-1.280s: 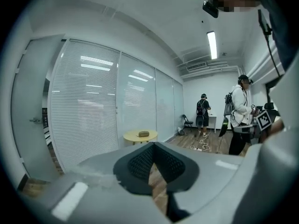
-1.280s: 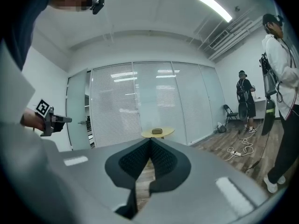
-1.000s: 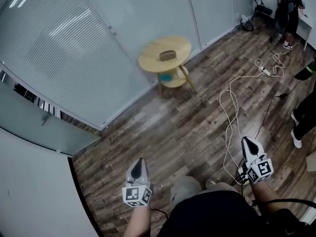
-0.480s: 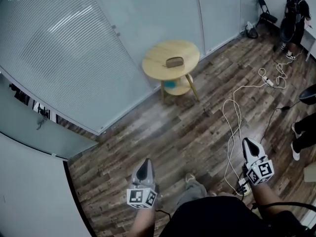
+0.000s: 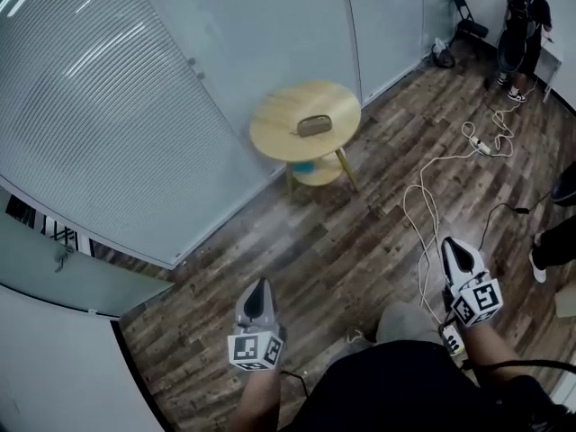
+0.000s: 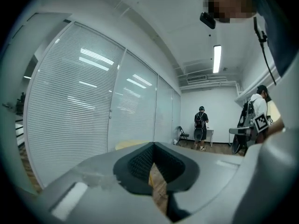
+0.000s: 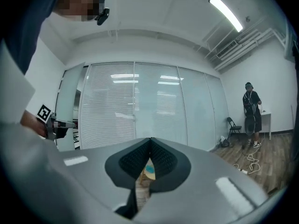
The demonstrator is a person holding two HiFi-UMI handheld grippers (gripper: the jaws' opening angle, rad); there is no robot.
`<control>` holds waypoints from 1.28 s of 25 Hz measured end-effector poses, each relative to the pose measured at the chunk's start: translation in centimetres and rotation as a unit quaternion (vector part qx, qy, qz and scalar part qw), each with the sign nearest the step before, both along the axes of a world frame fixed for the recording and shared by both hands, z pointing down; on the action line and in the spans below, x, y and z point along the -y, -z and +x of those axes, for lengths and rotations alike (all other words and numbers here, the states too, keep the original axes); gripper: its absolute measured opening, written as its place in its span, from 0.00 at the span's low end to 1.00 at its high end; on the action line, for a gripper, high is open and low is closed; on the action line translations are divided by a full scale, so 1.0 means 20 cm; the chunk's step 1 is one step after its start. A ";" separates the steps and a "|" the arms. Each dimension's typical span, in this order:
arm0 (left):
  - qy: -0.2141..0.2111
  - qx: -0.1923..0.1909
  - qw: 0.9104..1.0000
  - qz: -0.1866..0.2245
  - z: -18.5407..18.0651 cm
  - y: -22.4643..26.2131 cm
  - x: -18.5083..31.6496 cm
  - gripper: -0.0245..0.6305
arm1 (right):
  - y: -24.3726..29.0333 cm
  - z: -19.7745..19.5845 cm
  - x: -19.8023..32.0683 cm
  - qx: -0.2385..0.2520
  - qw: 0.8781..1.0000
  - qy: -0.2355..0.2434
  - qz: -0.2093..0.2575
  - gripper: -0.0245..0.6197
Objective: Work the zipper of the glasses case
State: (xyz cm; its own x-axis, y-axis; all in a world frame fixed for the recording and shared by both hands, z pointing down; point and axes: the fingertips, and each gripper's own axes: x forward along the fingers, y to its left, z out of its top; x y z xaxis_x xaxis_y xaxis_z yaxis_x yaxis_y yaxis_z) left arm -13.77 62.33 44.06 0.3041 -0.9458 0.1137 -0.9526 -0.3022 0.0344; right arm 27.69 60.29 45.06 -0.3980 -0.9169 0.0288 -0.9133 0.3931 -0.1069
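The brown glasses case [image 5: 314, 125] lies on a round light-wood table [image 5: 274, 129] far ahead across the room, by the glass wall. My left gripper [image 5: 258, 286] is held low at the bottom left, shut and empty, several steps short of the table. My right gripper [image 5: 451, 248] is at the bottom right, also shut with nothing in it. In the left gripper view the jaws [image 6: 153, 146] meet at the tips. The right gripper view shows its jaws [image 7: 150, 140] closed too, with a sliver of the table's lower shelf behind them.
White cables and a power strip [image 5: 479, 128] snake over the wood floor at the right. A person [image 5: 520, 12] stands at the far right corner beside a folding chair [image 5: 467, 12]. A glass wall with blinds [image 5: 135, 106] runs along the left. Another person's shoe [image 5: 538, 259] shows at the right edge.
The view has shifted as the person walks; the table sits slightly lower and further left than half a second ago. Both grippers keep their places and stay shut.
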 end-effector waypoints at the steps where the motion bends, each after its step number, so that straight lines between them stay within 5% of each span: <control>1: -0.001 -0.002 1.000 -0.005 -0.01 -0.01 0.03 0.04 | -0.02 -0.01 0.03 0.000 1.000 0.000 -0.009 0.05; 10: 0.028 -0.002 0.999 -0.038 -0.10 -0.09 0.49 0.04 | -0.12 -0.14 0.65 0.014 0.999 0.025 -0.026 0.05; 23: 0.052 0.014 0.998 -0.013 0.09 0.08 1.35 0.04 | -0.10 -0.11 1.69 0.007 0.995 0.099 -0.009 0.05; 32: 0.056 -0.010 0.997 -0.060 0.11 -0.11 1.76 0.04 | -0.14 -0.20 2.15 -0.013 0.993 0.113 -0.019 0.05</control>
State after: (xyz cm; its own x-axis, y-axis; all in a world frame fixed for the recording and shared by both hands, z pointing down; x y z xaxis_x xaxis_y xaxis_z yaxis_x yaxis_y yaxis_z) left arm -11.67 27.20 46.20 0.2008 -0.9539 0.2229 -0.9789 -0.1865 0.0838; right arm 23.77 17.32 47.84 -0.5917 -0.8027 0.0744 -0.8052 0.5841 -0.1025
